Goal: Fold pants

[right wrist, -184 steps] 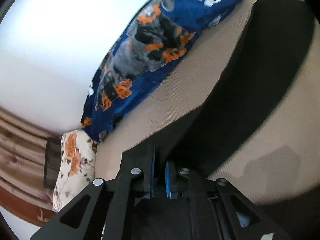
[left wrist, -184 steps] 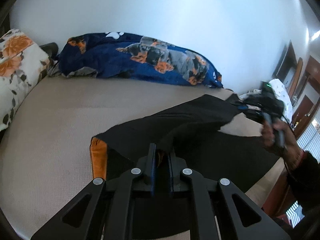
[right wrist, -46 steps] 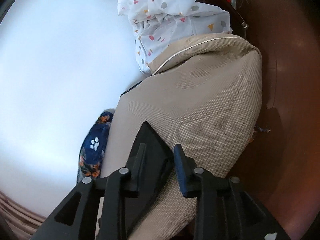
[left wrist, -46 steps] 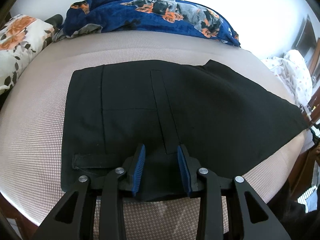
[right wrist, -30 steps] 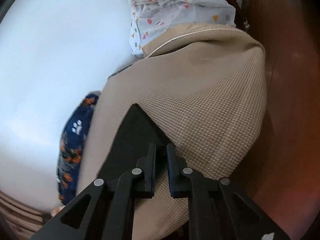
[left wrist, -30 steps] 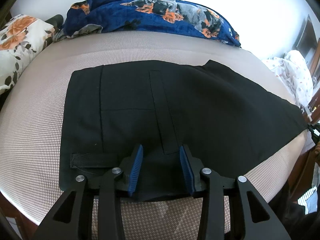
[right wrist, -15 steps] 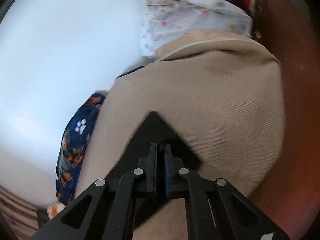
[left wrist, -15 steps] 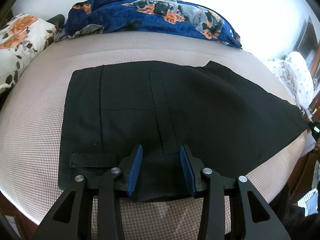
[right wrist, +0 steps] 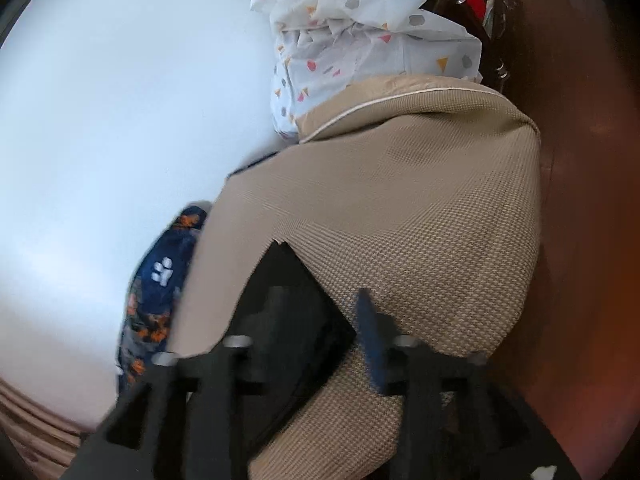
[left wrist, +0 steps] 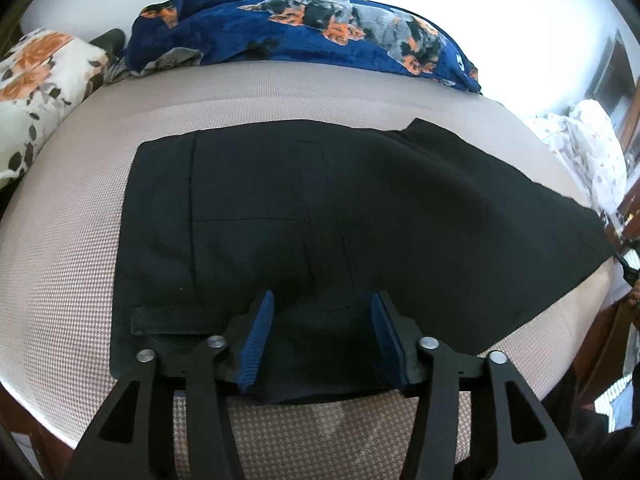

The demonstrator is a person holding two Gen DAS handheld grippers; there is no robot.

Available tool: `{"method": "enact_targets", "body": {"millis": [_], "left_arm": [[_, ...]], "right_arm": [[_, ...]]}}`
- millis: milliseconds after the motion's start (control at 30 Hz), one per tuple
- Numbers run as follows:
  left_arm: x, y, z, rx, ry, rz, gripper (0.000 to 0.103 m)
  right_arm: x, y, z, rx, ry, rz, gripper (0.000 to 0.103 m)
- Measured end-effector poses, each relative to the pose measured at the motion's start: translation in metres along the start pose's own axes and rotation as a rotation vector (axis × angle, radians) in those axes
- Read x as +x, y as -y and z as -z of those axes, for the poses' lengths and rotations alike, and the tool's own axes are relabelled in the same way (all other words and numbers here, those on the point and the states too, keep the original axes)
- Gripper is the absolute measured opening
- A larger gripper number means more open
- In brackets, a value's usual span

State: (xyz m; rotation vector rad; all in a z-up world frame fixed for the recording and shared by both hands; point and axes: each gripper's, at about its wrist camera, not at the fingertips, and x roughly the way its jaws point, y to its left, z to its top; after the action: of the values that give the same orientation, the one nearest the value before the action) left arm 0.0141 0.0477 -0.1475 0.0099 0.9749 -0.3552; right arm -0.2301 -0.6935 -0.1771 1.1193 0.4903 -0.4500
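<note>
Both grippers have let go since half a second back: right gripper [right wrist: 322,332], then pinched shut on the pants' corner, now has its jaws parting and blurred; left gripper [left wrist: 322,334] stands wider than before, its jaws also opening

Bed [left wrist: 60,240]: beige woven cover, fills both views; in the right wrist view its rounded corner [right wrist: 480,200] hangs over a dark brown floor [right wrist: 580,160]

Pants [left wrist: 360,208]: black, spread flat across the bed, waist end toward the left of the left wrist view, legs tapering to a point at the right edge; near hem of the waist end lies between the left gripper's blue pads [left wrist: 256,340], pads clear of the cloth on either side, nothing gripped; a belt loop or tab [left wrist: 176,320] lies flat just left of that gripper

Far tip of the pants [right wrist: 288,280] shows in the right wrist view as a black point on the bed, lying between the opening fingers; blur hides whether the left-side finger touches the cloth; right-side pad [right wrist: 370,344] sits apart over bare cover

Blanket [left wrist: 304,28]: navy with dog print, heaped along the far edge against a white wall [right wrist: 100,120]

Floral pillow [left wrist: 36,88] at far left of the bed

White spotted cloth [right wrist: 360,28] bunched past the bed's corner

Part of a hand [left wrist: 634,304] at the right rim of the left wrist view
</note>
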Motion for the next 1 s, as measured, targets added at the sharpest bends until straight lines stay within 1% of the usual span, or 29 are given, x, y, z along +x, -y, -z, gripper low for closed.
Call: {"method": "enact_targets", "body": {"millis": [133,233,267,300,367,400,467,500,567,667,700,733,767,800,833,900,1000], "left_arm": [[0.002,0.007,0.002,0.030,0.008,-0.019,0.060],[0.001,0.005,0.001,0.020,0.010,-0.007,0.060],[0.000,0.003,0.001,0.013,0.012,0.001,0.060],[-0.001,0.002,0.001,0.006,0.014,0.007,0.060],[-0.005,0.000,0.001,-0.012,0.029,0.023,0.060],[-0.007,0.000,0.001,-0.016,0.039,0.029,0.060],[-0.013,0.000,0.000,-0.017,0.070,0.041,0.060],[-0.016,0.001,0.000,-0.017,0.083,0.045,0.060],[-0.023,0.002,-0.001,-0.018,0.111,0.062,0.060],[-0.029,0.000,-0.003,-0.038,0.133,0.082,0.060],[-0.029,-0.002,-0.004,-0.053,0.139,0.090,0.060],[-0.029,-0.002,-0.005,-0.059,0.139,0.087,0.060],[-0.027,-0.003,-0.006,-0.066,0.134,0.075,0.060],[-0.026,-0.004,-0.006,-0.069,0.130,0.068,0.060],[-0.026,-0.004,-0.006,-0.072,0.126,0.058,0.060],[-0.026,-0.004,-0.007,-0.071,0.122,0.026,0.060],[-0.031,-0.004,-0.007,-0.062,0.135,-0.003,0.060]], "right_arm": [[0.003,-0.001,0.004,-0.018,-0.059,-0.026,0.048],[0.015,-0.005,0.010,-0.041,-0.103,0.006,0.049],[0.019,-0.006,0.013,-0.038,-0.110,0.006,0.051],[0.018,-0.009,0.014,-0.047,-0.099,0.006,0.053],[0.019,-0.012,0.015,-0.051,-0.105,-0.020,0.054],[0.021,-0.015,0.017,-0.047,-0.127,-0.054,0.054],[0.025,-0.024,0.021,-0.074,-0.147,-0.078,0.054],[0.027,-0.030,0.022,-0.100,-0.147,-0.074,0.054],[0.035,-0.031,0.023,-0.111,-0.153,-0.021,0.053],[0.038,-0.027,0.023,-0.059,-0.124,-0.043,0.054],[0.041,-0.029,0.024,-0.060,-0.124,-0.040,0.053],[0.044,-0.033,0.026,-0.075,-0.119,-0.023,0.047],[0.048,-0.039,0.028,-0.109,-0.125,0.022,0.039],[0.051,-0.044,0.028,-0.138,-0.138,0.067,0.021],[0.055,-0.045,0.028,-0.142,-0.156,0.089,0.013],[0.055,-0.044,0.027,-0.125,-0.154,0.091,0.013],[0.052,-0.053,0.027,-0.152,-0.136,0.102,0.013]]}}
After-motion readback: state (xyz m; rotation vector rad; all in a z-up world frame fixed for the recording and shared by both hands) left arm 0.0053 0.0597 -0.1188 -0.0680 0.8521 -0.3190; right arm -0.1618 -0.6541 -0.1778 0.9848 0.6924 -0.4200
